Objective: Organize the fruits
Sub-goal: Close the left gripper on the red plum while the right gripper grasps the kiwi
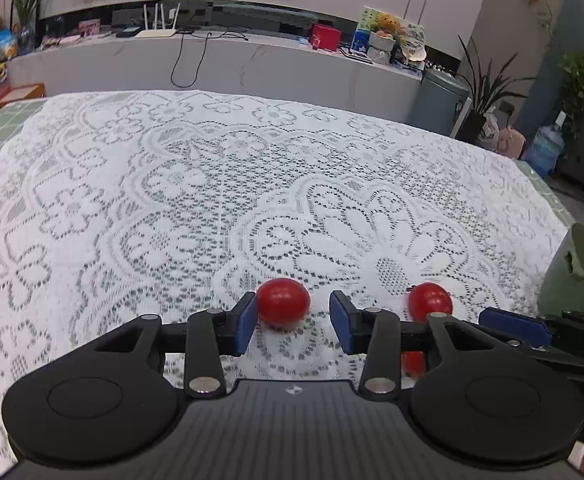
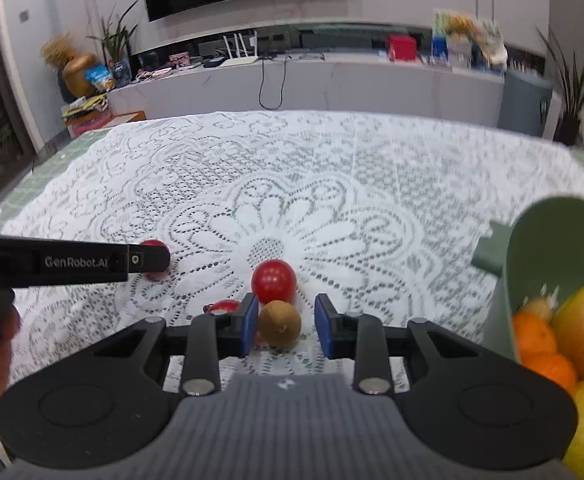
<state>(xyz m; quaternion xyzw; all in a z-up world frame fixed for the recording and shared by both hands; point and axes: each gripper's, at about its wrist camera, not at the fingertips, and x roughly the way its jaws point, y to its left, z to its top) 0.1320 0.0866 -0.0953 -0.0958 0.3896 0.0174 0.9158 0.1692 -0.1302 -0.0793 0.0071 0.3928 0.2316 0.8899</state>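
**Kiwi between the right pads**

Right gripper [image 2: 285,330] straddles the kiwi [image 2: 279,325]: left pad touching it, right pad apart, nothing clenched. A red fruit [image 2: 273,280] sits just behind. Left gripper [image 1: 294,320] hangs released at another red fruit [image 1: 283,300], "GenRobot.AI" readable along its side. Oranges [image 2: 536,336] fill the green bowl [image 2: 552,240] at right.

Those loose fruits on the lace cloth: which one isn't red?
The brown kiwi, lying between the right tongs with its left side against one pad. The fruits around it on the lace cloth are red.
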